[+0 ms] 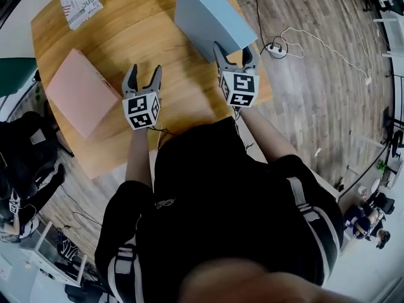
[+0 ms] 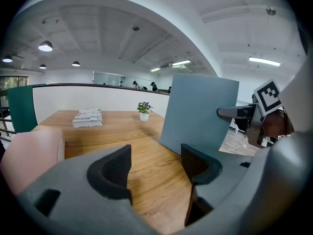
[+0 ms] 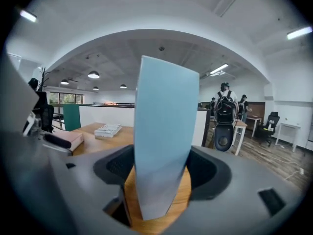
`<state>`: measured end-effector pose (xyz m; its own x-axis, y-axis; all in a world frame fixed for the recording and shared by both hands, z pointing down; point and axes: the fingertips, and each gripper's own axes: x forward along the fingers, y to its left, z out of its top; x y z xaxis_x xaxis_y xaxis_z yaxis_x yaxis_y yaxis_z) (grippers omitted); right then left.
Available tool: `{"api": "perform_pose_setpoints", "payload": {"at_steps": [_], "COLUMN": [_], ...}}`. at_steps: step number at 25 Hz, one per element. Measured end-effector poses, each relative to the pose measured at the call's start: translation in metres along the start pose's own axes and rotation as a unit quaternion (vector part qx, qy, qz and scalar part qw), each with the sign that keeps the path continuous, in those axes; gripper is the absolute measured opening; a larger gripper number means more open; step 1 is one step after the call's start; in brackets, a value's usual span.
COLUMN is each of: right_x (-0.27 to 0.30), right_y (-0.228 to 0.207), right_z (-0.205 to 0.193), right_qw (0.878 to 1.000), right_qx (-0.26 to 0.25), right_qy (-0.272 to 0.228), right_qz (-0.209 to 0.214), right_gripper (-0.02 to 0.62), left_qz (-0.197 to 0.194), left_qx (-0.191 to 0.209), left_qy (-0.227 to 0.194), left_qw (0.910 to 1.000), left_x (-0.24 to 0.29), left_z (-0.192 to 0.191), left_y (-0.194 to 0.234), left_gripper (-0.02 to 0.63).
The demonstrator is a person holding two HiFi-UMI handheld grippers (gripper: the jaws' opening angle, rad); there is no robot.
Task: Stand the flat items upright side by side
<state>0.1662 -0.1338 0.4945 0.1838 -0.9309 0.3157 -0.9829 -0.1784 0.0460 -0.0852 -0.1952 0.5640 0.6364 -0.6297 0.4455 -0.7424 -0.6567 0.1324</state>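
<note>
blue book upright on wooden table near the right edge, clamped by its near edge between the right gripper pads, left gripper spread wide and empty over bare tabletop, pink book lying flat just left of it

Blue board stands upright; pink board (well to its left) lies flat.

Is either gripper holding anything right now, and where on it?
The right gripper clamps the upright blue book by its near vertical edge; the left gripper is open and empty.
</note>
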Motion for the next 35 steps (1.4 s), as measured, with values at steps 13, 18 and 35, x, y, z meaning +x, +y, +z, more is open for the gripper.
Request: {"api": "perform_pose_setpoints", "payload": {"at_steps": [13,18,35], "right_x": [0.065,0.068,-0.023], "right_y": [0.021,0.039,0.061], "right_z": [0.022,0.022,-0.027], "right_qw": [1.000,0.999,0.965], "right_qx": [-0.006,-0.007,0.013], "right_qy": [0.003,0.007,0.067], "right_qz": [-0.016,0.034,0.254], "right_gripper": [0.342,0.363,0.402], "left_qz": [0.057,0.074,0.138], "left_qx": [-0.040,-0.046,-0.104], "left_qy": [-0.015,-0.021,-0.028], "left_qw": [0.9974,0.9960,0.9846], "left_x": [-0.035,-0.047,-0.078], "left_z": [-0.002,-0.002,-0.017], "left_y": [0.007,0.008,-0.024], "left_gripper": [0.319,0.319,0.318]}}
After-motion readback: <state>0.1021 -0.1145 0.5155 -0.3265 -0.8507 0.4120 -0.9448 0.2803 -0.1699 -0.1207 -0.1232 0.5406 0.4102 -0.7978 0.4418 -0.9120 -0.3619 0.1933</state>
